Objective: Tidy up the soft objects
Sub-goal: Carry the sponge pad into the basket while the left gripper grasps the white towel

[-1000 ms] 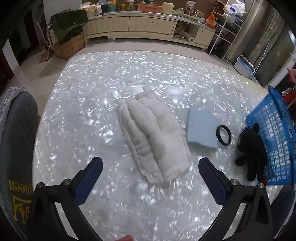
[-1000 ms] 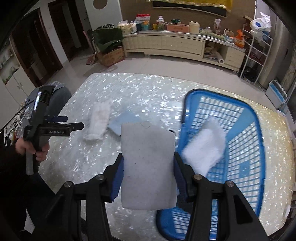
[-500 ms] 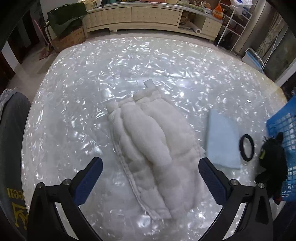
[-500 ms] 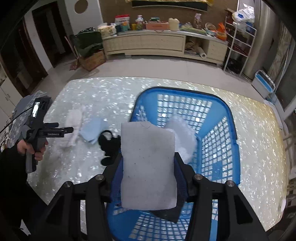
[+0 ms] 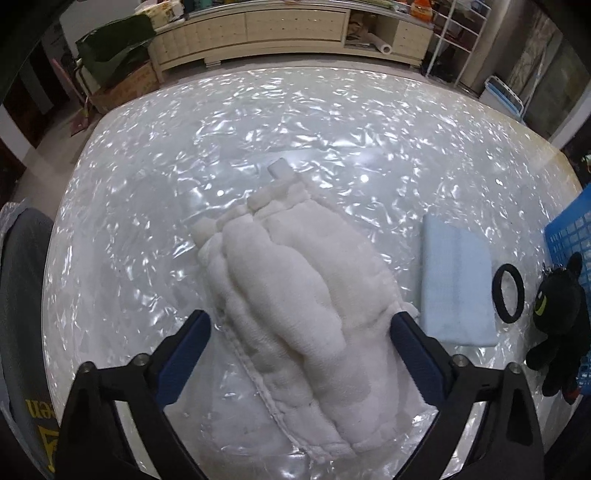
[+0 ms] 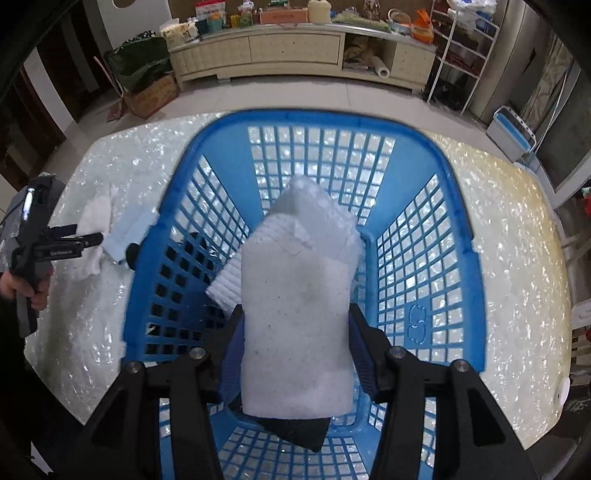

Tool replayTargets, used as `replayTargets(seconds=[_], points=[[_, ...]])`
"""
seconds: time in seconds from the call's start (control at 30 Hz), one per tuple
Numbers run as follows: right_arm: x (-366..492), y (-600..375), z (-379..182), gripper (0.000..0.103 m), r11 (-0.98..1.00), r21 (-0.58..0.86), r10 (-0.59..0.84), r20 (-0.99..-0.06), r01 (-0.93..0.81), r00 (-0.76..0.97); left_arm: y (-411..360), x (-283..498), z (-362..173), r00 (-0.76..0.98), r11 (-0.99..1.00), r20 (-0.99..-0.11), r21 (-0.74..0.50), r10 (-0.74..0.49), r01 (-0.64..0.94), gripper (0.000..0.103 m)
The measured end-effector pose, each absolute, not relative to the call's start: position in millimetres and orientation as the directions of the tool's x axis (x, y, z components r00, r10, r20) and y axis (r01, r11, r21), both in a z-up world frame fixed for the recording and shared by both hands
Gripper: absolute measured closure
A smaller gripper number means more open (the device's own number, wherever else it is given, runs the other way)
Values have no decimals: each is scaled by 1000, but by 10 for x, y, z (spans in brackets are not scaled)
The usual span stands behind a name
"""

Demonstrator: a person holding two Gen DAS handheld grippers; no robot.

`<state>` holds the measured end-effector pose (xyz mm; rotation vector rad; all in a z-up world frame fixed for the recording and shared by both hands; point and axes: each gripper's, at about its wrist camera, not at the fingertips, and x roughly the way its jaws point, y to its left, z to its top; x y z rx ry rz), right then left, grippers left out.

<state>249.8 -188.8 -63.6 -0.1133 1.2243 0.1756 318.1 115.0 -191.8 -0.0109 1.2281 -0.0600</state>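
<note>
A fluffy white cloth point(image 5: 295, 302) lies on the table under my left gripper point(image 5: 301, 332). Its jaws are closing with the cloth between them, and the pads do not press on it. To the right lie a folded light-blue cloth point(image 5: 456, 284), a black ring point(image 5: 508, 293) and a black plush toy point(image 5: 557, 317) beside the blue basket point(image 5: 570, 236). My right gripper point(image 6: 295, 332) is shut on a grey-white pad point(image 6: 295, 295) held upright over the blue basket point(image 6: 458, 206). White cloths point(image 6: 317, 214) lie inside it.
The pearly table point(image 5: 258, 129) ends at a rounded far edge, with a low sideboard point(image 5: 295, 26) across the floor behind it. A hand point(image 6: 22, 288) holds the left gripper point(image 6: 88, 234) at the table's left side. A dark chair back point(image 5: 22, 295) stands at the near left.
My left gripper has come down closer over the white cloth and its jaws have narrowed. My right gripper has carried the pad from beside the basket to above its inside.
</note>
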Motion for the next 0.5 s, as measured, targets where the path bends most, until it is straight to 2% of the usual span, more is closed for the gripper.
replayTargets(seconds=[0.03,0.13,0.17,0.23,0.3,0.5], points=[[2514,-1888,-657,53,981,2,66,-942,-193,328,1138,3187,-1906,335,998,-941,-43,-58,50,19],[2520,-1863,-688,53,980,-58,11,-940,-192,341,1049,3221,-1861,347,996,-935,-51,-74,76,41],[2534,-1871,-706,53,980,-63,4,-942,-189,337,1038,3221,-1845,348,995,-934,-52,-77,81,45],[2548,-1876,-714,52,981,-58,5,-946,-185,323,990,3220,-1825,349,994,-933,-61,-91,96,65],[2534,-1898,-687,51,982,-71,-10,-944,-173,331,936,3209,-1812,348,989,-930,-86,-122,116,77],[2558,-1962,-719,48,987,-59,-11,-953,-149,302,906,3199,-1821,352,983,-922,-120,-163,139,82]])
